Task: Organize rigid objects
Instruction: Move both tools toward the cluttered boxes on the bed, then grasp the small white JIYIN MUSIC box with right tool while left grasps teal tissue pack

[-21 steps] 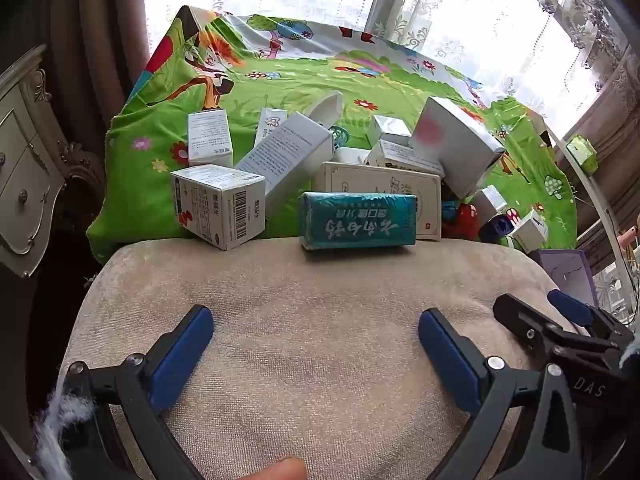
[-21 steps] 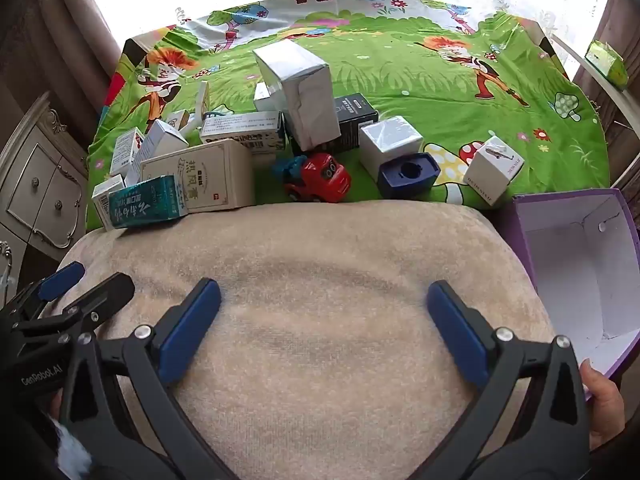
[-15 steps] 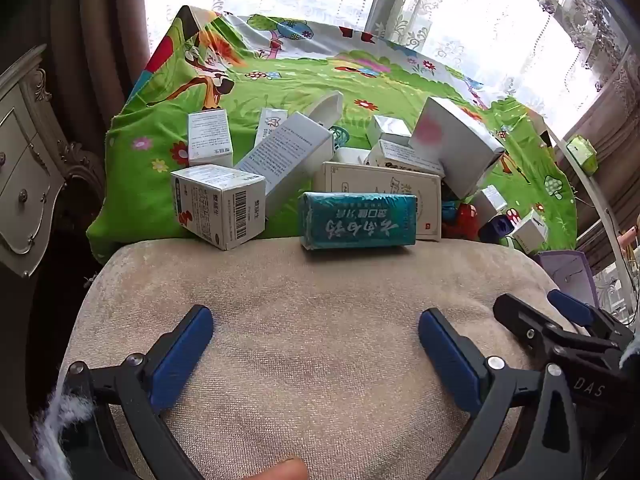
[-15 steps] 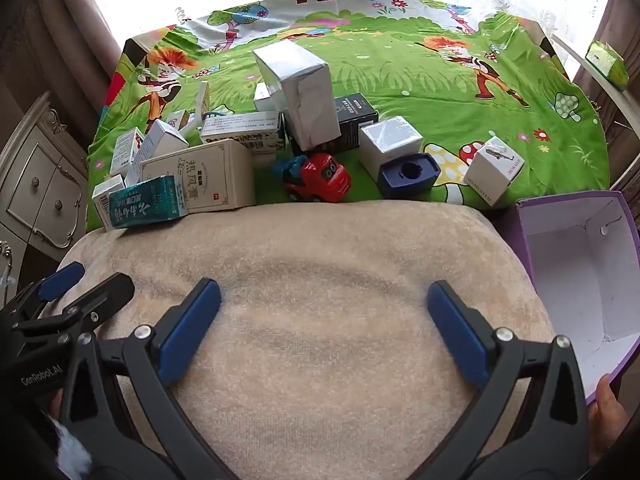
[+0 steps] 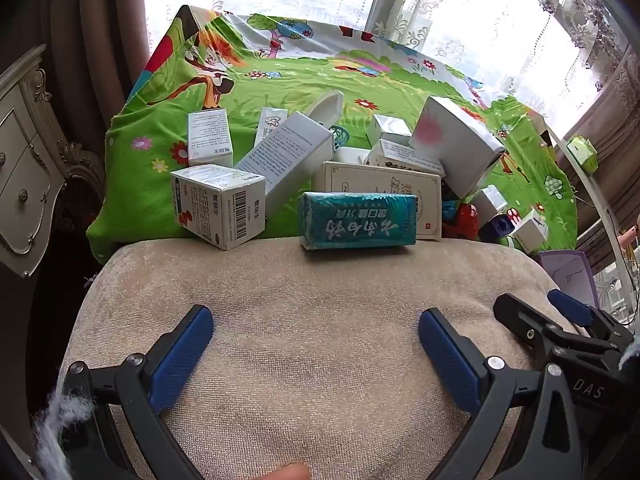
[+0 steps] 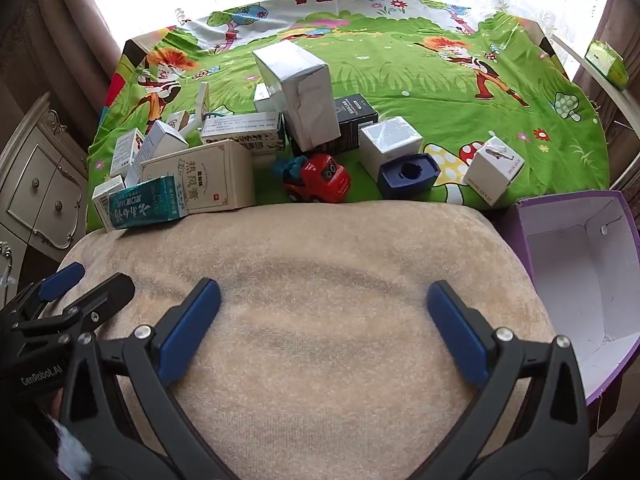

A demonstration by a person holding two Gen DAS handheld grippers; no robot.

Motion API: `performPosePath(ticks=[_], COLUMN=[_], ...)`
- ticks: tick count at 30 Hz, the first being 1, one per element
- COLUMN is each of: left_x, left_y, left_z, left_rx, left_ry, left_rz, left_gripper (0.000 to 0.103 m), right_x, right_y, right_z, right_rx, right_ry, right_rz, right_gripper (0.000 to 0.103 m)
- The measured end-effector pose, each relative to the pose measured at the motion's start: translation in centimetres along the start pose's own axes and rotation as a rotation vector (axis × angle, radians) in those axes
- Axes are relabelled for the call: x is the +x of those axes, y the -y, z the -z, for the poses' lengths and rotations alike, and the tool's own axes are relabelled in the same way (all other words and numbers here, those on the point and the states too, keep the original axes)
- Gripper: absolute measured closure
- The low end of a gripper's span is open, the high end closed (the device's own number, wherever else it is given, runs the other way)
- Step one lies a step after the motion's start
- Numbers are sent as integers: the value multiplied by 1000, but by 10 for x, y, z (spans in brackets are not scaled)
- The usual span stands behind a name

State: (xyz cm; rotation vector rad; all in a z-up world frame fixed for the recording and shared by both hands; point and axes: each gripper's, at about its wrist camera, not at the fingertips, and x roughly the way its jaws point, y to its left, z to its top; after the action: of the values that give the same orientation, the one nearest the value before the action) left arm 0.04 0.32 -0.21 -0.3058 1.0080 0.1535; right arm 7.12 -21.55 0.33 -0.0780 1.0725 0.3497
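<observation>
Bright green cartoon-print cloth [image 6: 400, 80] with orange-haired figures, flowers, spotted mushrooms. Beige plush cushion [image 6: 312, 280]. Teal box [image 5: 358, 220] with white lettering. Cream box [image 6: 200, 178] with dark print. Red toy car [image 6: 316, 178]. Navy blue block [image 6: 408, 176]. Purple box [image 6: 576, 280], white inside.

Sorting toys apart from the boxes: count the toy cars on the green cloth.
1. The red toy car sits at the cloth's near edge, between the cream box and the navy holder. Stacked boxes may hide others.
</observation>
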Motion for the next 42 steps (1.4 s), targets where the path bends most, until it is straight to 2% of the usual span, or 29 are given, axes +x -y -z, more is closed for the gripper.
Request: performPosePath(ticks=[12,17,23,25,29,34,38,40,42], left_x=[-3,-8,-10,-7,9,26,36,39,42], left_y=[0,4,17,24,27,27,29,31,31], left_z=[1,-1,-18,-27,-46,-55,-60,-61,-61], left_rx=[-17,-11,8,18,-18,-44,-38,-28,-24], left_ry=[4,10,2,-6,-40,-71,-83,-91,-102], left_rz=[24,12,70,61,6,-54,-90,-96,-100], left_gripper=[0,0,0,0,0,0,0,4,15], right_x=[1,0,-8,-11,-14,-20,-4,10,25], right_y=[0,7,18,22,47,95,120,124,126], right_z=[0,-4,-7,-10,-17,-35,-51,-57,-62], right_rx=[0,-30,-31,-56,-2,17,-37,-78,-112], right_ry=[14,-17,-8,-7,-22,30,29,4,-14], right_rz=[-9,-72,-173,-199,-252,-145,-60,-34,-16], right_gripper=[0,0,0,0,0,0,0,0,0])
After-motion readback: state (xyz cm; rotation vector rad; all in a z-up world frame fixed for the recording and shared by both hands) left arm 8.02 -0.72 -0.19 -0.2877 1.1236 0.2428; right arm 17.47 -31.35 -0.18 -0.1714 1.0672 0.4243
